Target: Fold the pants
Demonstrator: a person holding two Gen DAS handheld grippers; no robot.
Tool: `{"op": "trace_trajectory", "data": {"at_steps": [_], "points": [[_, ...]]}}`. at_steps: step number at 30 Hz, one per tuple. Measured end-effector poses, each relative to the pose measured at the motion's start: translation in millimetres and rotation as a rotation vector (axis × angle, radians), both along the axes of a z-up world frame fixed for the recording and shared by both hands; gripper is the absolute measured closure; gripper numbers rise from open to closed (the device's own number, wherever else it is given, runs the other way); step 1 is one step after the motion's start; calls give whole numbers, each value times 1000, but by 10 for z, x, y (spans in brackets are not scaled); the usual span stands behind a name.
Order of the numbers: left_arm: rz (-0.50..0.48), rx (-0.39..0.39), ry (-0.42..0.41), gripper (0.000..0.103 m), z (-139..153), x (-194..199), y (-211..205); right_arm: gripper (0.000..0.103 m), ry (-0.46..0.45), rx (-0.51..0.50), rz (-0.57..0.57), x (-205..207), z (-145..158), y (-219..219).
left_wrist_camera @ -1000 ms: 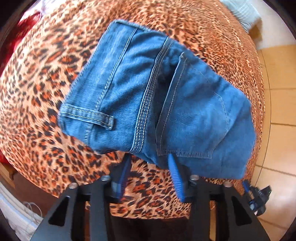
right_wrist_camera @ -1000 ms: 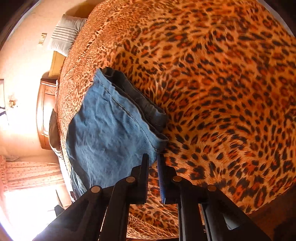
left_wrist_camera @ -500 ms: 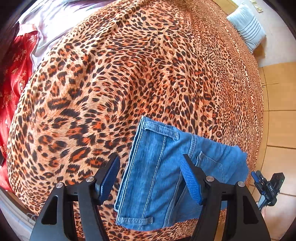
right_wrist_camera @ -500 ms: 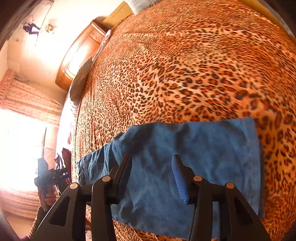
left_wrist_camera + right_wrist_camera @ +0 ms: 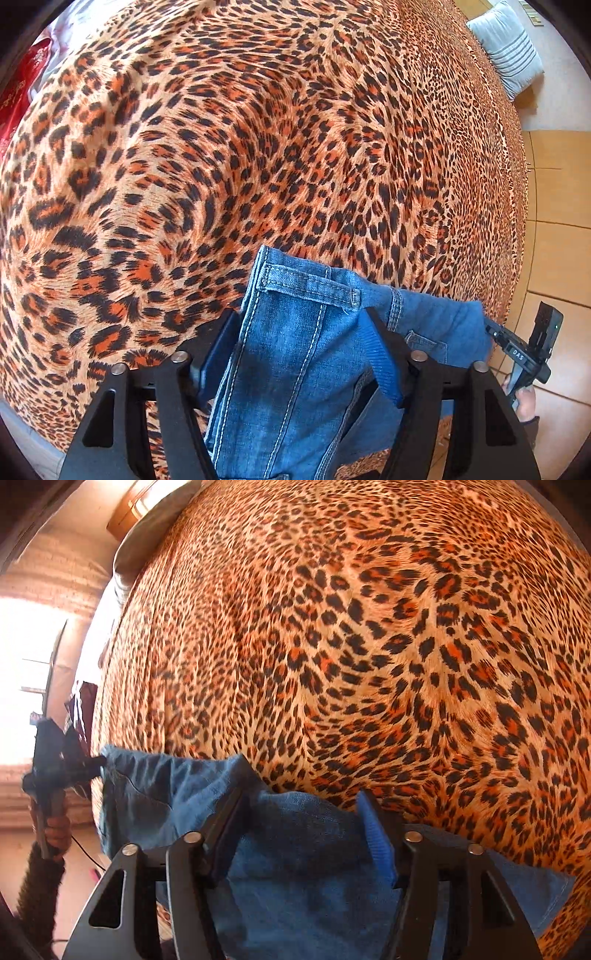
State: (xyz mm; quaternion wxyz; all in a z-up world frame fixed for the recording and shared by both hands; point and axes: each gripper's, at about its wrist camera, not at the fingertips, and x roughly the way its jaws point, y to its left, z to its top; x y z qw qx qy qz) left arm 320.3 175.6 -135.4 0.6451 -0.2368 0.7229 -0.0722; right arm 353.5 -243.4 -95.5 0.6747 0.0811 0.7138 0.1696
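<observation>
Blue denim pants (image 5: 295,354) lie folded near the front edge of a bed with a leopard-print cover (image 5: 258,147). In the left wrist view the waistband end with a belt loop shows between my fingers. My left gripper (image 5: 299,332) is open, its jaws wide on either side of the denim. In the right wrist view the plain leg fabric (image 5: 303,849) lies under my right gripper (image 5: 303,812), which is open with its jaws spread over the cloth. The other gripper (image 5: 55,764) shows at the far left end of the pants.
A grey striped pillow (image 5: 509,48) lies on the floor beyond the bed. Tan floor tiles (image 5: 557,221) run along the bed's right side. Red cloth (image 5: 18,85) sits at the far left. A wooden headboard (image 5: 136,502) and bright window (image 5: 22,664) lie beyond.
Both grippers have opened and let go of the pants. The denim dropped from hanging in the air to lying folded on the bed, and both grippers came down close over it.
</observation>
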Motion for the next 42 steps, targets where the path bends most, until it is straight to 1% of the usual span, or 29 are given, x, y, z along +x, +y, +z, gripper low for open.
{"op": "trace_trajectory", "data": {"at_steps": [1,3,4,5,6,7,8,9,10,12,13,14,15,17,18,19,20,21,22,24,25,27,30,32,34,36,38,39,42], "points": [[3,32,0,64,29,-36,-4,99,-12,-59,29,-30,3,39],[19,29,-23,78,91,-118,-5,100,-78,-110,59,-87,126,94],[23,60,-33,81,118,-144,-6,100,-121,-113,47,-93,211,79],[16,112,-41,82,128,-147,-10,100,-151,-97,14,-78,261,20],[11,163,-41,82,96,-136,-7,100,-159,-100,-24,-57,247,-51],[24,186,-18,82,30,-127,17,100,-136,-93,-58,-28,169,-104],[50,162,4,82,9,-136,62,100,-113,-86,-78,-15,85,-123],[72,145,2,82,25,-138,94,100,-115,-97,-75,-9,38,-100],[70,147,-5,82,47,-127,96,100,-122,-110,-69,0,5,-73],[36,216,-11,82,79,-112,80,100,-92,-116,-84,45,-97,-66],[28,215,-7,82,91,-112,83,99,-85,-121,-90,51,-114,-62],[33,195,-3,81,126,-127,114,98,-99,-126,-96,40,-76,-67],[48,182,-5,80,176,-143,147,93,-117,-114,-122,15,-6,-105],[58,166,-40,74,344,-156,182,91,-161,-9,-218,-71,209,-282],[55,179,-68,70,467,-155,173,91,-192,51,-280,-140,334,-421],[37,183,-101,67,578,-159,109,86,-215,118,-349,-228,455,-597],[2,184,-133,59,677,-147,-11,82,-235,172,-419,-332,559,-795],[-41,183,-163,51,766,-134,-173,74,-253,204,-485,-445,646,-1007],[-90,179,-190,48,841,-132,-379,68,-265,209,-549,-573,714,-1236],[-202,154,-233,37,989,-110,-823,61,-267,180,-655,-832,785,-1694],[-256,136,-249,35,1076,-118,-1030,59,-261,157,-701,-986,796,-1945],[-372,89,-261,29,1149,-101,-1584,58,-227,104,-782,-1286,716,-2293],[-516,28,-249,25,1068,-50,-2466,58,-177,94,-859,-1664,526,-2590],[-583,-11,-214,25,983,-39,-2967,58,-160,119,-888,-1791,407,-2721],[-598,-27,-174,25,884,-7,-3318,58,-152,160,-902,-1783,278,-2733],[-575,-52,-127,25,778,18,-3572,58,-154,199,-896,-1685,190,-2712],[-539,-66,-80,25,631,14,-3683,58,-158,227,-890,-1542,122,-2666],[-522,-62,-64,25,581,-3,-3720,55,-161,238,-891,-1474,89,-2661],[-493,-14,-56,25,393,-50,-3750,53,-155,245,-877,-1262,-28,-2628]]}}
